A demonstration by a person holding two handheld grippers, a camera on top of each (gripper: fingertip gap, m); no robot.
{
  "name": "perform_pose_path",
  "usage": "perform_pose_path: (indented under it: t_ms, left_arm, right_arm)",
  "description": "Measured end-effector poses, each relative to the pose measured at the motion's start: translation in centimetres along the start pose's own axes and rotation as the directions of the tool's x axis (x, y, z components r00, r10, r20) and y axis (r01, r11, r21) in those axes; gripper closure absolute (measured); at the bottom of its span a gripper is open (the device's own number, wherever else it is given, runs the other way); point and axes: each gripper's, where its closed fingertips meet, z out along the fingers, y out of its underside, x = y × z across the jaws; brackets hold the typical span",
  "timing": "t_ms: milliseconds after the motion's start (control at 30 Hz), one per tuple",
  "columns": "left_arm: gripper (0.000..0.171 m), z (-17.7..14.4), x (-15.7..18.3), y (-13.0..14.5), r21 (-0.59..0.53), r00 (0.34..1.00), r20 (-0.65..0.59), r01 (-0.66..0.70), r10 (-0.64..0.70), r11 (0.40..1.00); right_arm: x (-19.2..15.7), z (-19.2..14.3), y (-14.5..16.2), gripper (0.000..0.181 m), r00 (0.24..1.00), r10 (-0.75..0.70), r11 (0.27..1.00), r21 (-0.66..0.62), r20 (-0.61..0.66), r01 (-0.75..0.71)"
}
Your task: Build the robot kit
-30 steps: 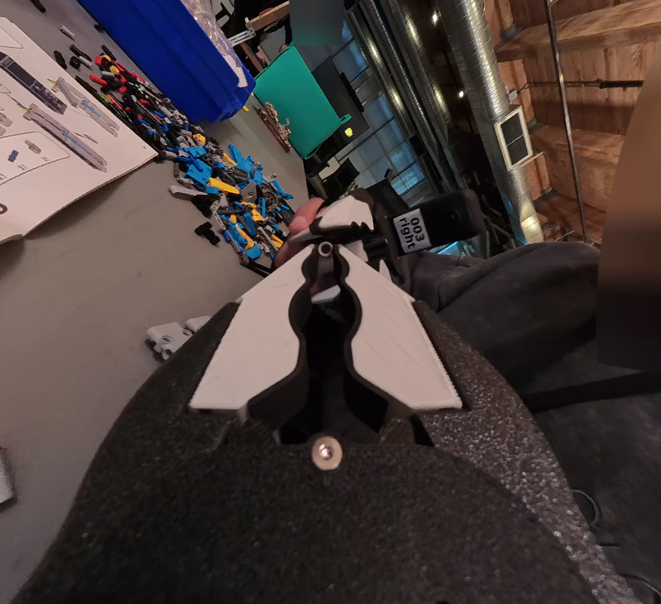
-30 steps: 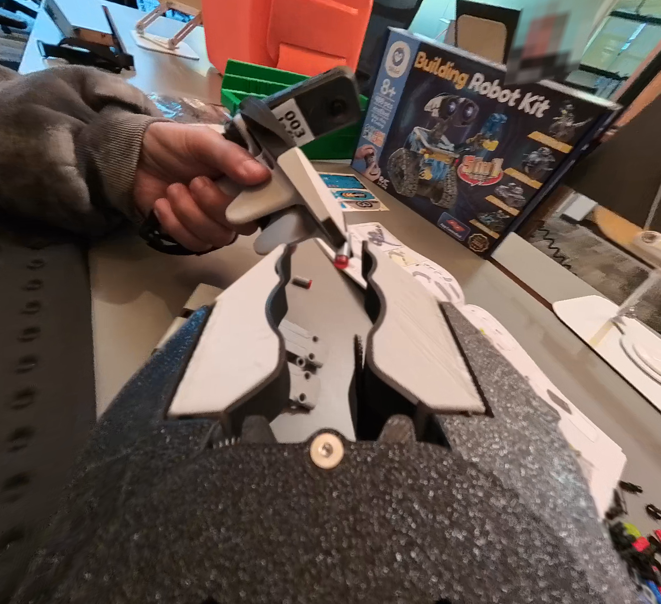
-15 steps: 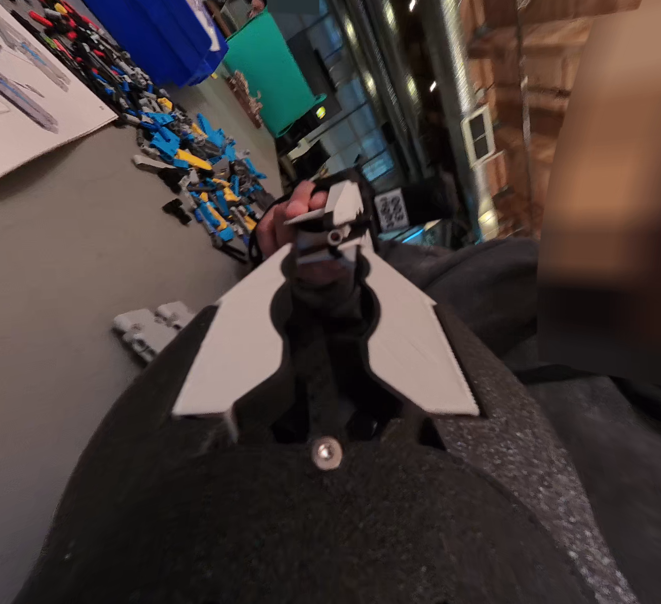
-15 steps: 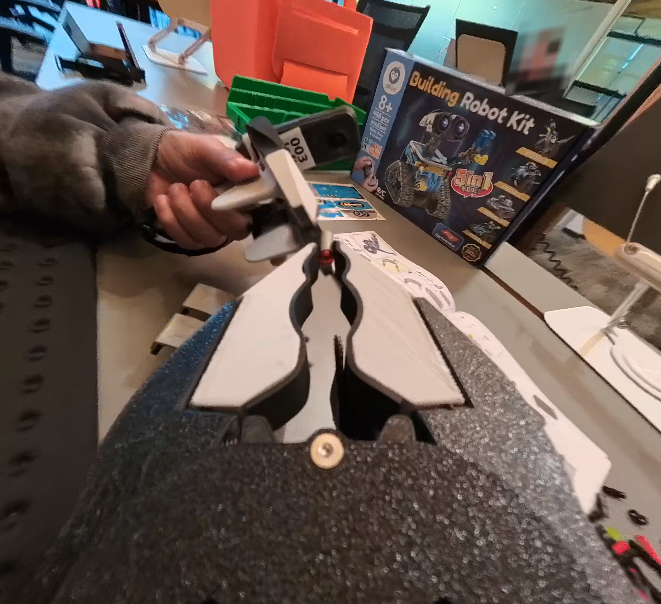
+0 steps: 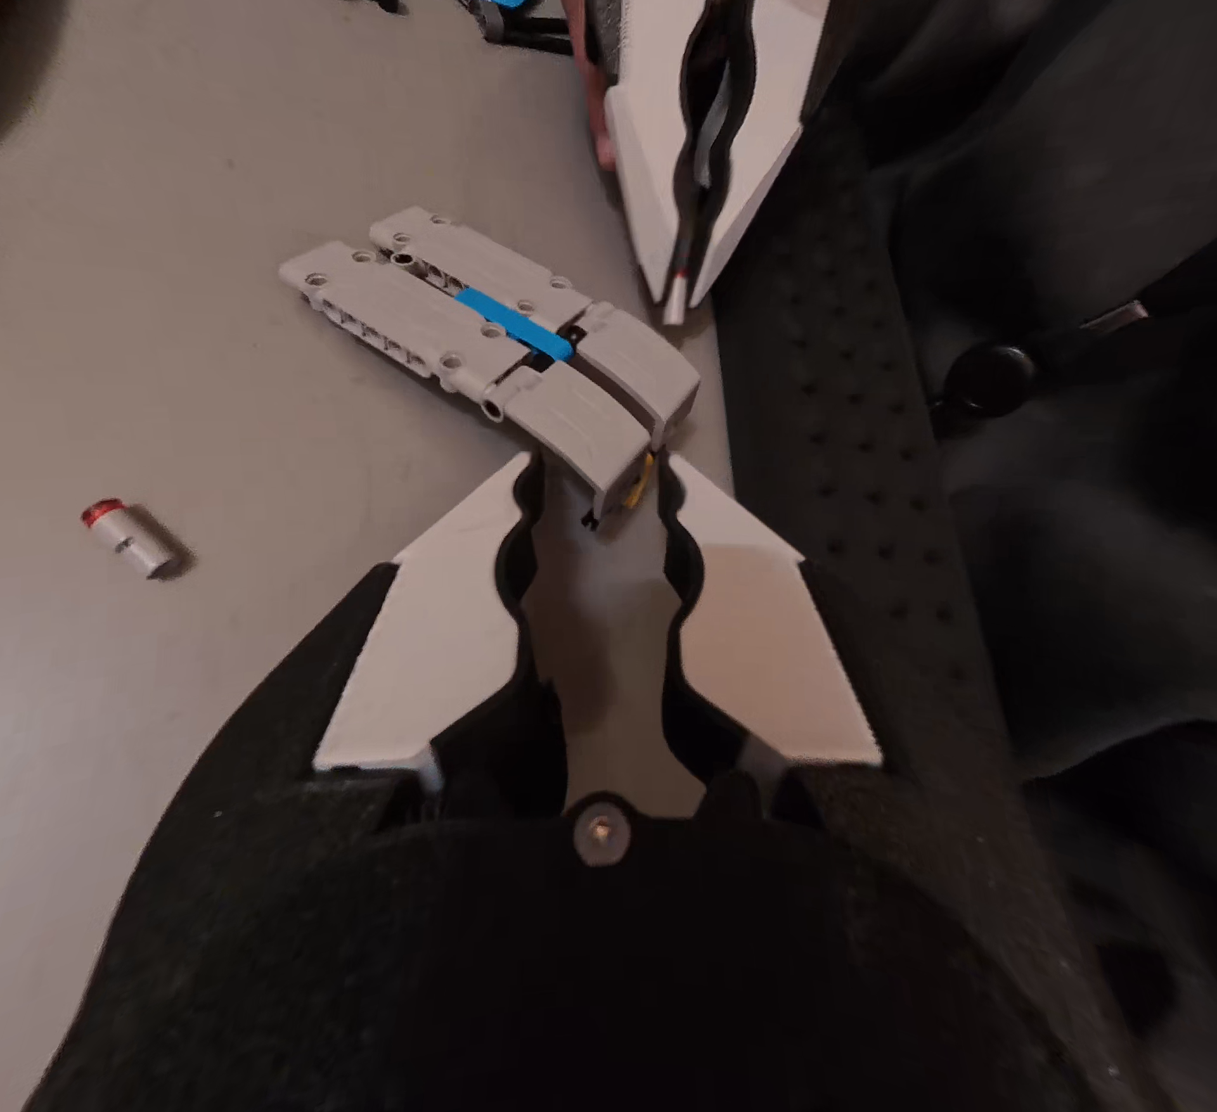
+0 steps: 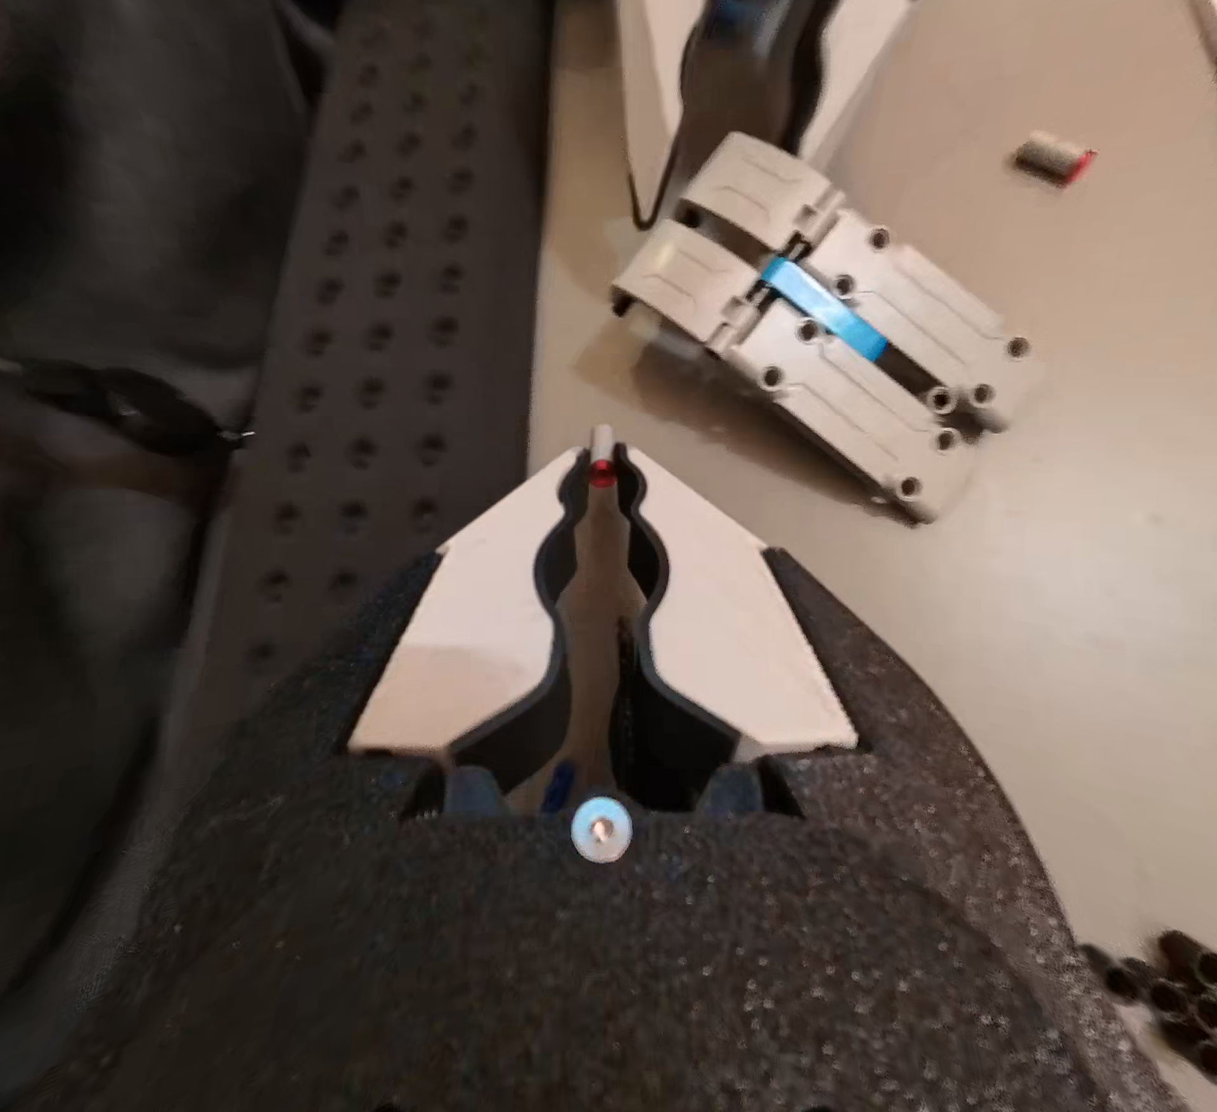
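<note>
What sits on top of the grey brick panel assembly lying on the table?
A blue flat strip lies in the groove between the grey brick panel assembly's two halves. Whatever is beneath the assembly is hidden.

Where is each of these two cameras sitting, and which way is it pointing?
Left wrist view: rides on the left gripper, looking down along its open fingers at the grey assembly on the table; the right gripper shows ahead.
Right wrist view: rides on the right gripper, shut on a small pin, facing the table; a dark sleeve shows.
Shared: the assembly, a loose pin and both grippers.
</note>
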Motion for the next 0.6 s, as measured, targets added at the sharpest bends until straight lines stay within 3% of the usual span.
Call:
perform_pose_path:
  t_ms: [67,200,267,367,467,533,600]
  left_arm:
    - [0.157,0.7,0.3,-0.5,0.005,0.999,-0.036,0.023,-0.023,1.000]
    - [0.166,0.3,1.3,-3.7,0.126,0.986,-0.117,0.137,-0.123,0.982]
    - [0.169,-0.7,2.0,-6.0,0.224,0.971,-0.178,0.196,-0.158,0.955]
    - [0.169,-2.1,2.0,-8.8,0.330,0.944,-0.224,0.306,-0.241,0.893]
    - [0.169,-3.7,2.2,-11.4,0.433,0.885,-0.340,0.448,-0.319,0.782]
    - [0.169,-4.1,2.1,-12.2,0.466,0.849,-0.391,0.516,-0.355,0.719]
    - [0.169,-3.9,2.1,-12.2,0.483,0.846,-0.396,0.523,-0.357,0.703]
  right_arm:
    - [0.8,0.3,-0.2,0.175,0.999,0.000,1.000,0.006,-0.048,0.000]
    - [2.4,-1.6,-2.3,0.175,0.989,0.004,0.991,0.129,-0.145,0.015]
    - [2.3,-3.4,-3.5,0.175,0.991,0.022,0.977,0.213,-0.132,0.007]
    - [1.8,-5.8,-4.9,0.175,0.994,0.057,0.943,0.331,-0.098,-0.021]
    - [1.7,-7.5,-6.5,0.175,0.992,0.078,0.887,0.461,-0.094,-0.026]
    - [2.2,-8.1,-7.1,0.175,0.986,0.080,0.862,0.507,-0.145,0.005]
    - [2.4,-8.5,-7.5,0.175,0.986,0.093,0.836,0.548,-0.138,-0.003]
